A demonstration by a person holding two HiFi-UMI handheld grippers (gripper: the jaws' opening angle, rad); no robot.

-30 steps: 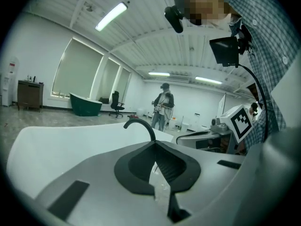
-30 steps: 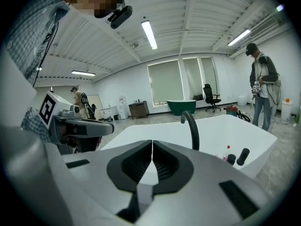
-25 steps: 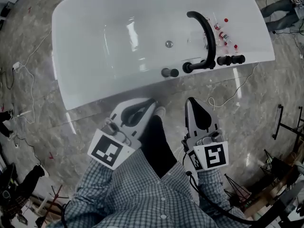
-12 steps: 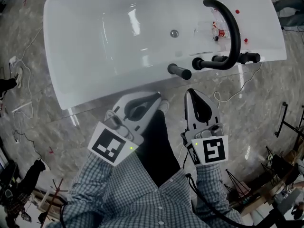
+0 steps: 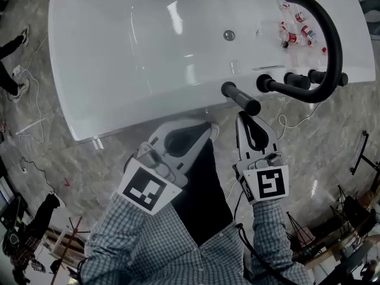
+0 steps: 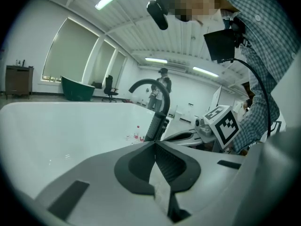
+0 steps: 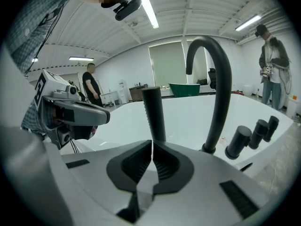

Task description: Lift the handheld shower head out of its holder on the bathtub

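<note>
The shower head (image 5: 240, 98) is seated on the near rim of the tub (image 5: 101, 103), a black ribbed stick standing up from the white edge, with nothing gripping it. Just to its right on the same rim rises the black spout (image 5: 333, 46), arching over the basin, with 3 black knobs (image 5: 295, 80) in a row by its foot.

My right gripper (image 5: 241, 117) is the nearer 1. Its jaws are pressed together with nothing between them, and the tip sits just short of the shower head without touching it. In the right gripper view the stick stands straight ahead, past the closed tips. My left gripper (image 5: 209, 127) is a little further left, near the tub's outer wall, also pinched together and empty. In the left gripper view the shower head shows just beyond its tips, in front of the spout.

Inside the basin lie the drain (image 5: 229, 35) and a few small red-capped bottles (image 5: 294, 33) under the spout's arch. Around the tub is grey marble floor (image 5: 53, 165) with loose cables (image 5: 35, 129).
</note>
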